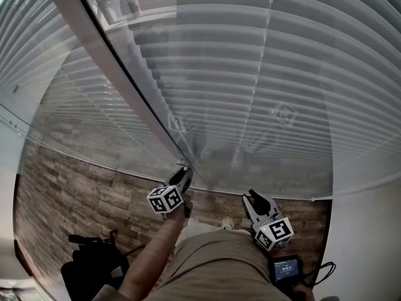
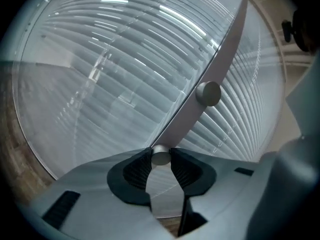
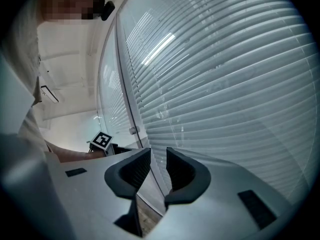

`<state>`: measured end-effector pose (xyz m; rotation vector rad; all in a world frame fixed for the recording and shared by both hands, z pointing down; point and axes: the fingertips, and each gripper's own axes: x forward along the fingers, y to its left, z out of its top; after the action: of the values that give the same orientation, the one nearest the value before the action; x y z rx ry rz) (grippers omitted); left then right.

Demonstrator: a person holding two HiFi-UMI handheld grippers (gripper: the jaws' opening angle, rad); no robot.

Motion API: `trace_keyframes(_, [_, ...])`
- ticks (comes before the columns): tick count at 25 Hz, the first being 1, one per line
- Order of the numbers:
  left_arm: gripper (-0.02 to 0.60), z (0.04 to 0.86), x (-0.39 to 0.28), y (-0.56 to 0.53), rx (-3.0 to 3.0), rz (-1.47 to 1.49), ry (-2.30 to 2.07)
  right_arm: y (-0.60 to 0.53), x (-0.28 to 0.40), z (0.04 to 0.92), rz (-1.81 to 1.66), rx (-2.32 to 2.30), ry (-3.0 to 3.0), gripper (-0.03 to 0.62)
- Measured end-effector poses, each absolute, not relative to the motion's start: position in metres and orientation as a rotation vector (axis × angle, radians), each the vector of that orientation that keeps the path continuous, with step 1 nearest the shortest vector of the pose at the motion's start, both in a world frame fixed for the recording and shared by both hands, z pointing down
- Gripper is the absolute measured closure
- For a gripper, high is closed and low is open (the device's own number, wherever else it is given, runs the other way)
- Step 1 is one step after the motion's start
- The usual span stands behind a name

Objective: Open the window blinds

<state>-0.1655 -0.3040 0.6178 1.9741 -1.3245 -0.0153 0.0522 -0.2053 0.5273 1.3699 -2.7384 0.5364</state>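
Note:
White slatted blinds [image 1: 263, 74] hang behind glass panes, parted by a slanting grey frame post [image 1: 119, 74]. In the left gripper view the post [image 2: 220, 64] carries two small round metal knobs. My left gripper [image 2: 160, 159] is shut on the lower knob [image 2: 160, 155], and both dark pads touch its sides. The upper knob [image 2: 207, 93] is free. In the head view the left gripper [image 1: 185, 179] meets the post's lower end. My right gripper [image 3: 153, 166] points at the blinds [image 3: 225, 84] to the right, open with nothing between its pads.
A wood-patterned floor [image 1: 75, 187] lies below the window. A black bag with gear [image 1: 94, 262] sits at the lower left. A small device with a lit screen [image 1: 287, 269] hangs at the person's hip. A white wall [image 1: 369, 231] stands at the right.

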Motion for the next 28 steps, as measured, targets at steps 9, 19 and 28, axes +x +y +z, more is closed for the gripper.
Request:
trace_keyframes(9, [0.446, 0.62, -0.166, -0.306, 1.942, -0.086, -1.246, -0.208, 0.044, 0.528, 0.539, 1.371, -2.744, 0.49])
trace_keyframes(19, [0.446, 0.625, -0.159, -0.298, 1.902, -0.153, -1.153, -0.199, 0.042, 0.532, 0.539, 1.406, -2.735, 0.49])
trace_keyframes(28, [0.446, 0.639, -0.161, -0.299, 1.855, -0.266, -0.982, -0.199, 0.023, 0.546, 0.538, 1.439, -2.724, 0.49])
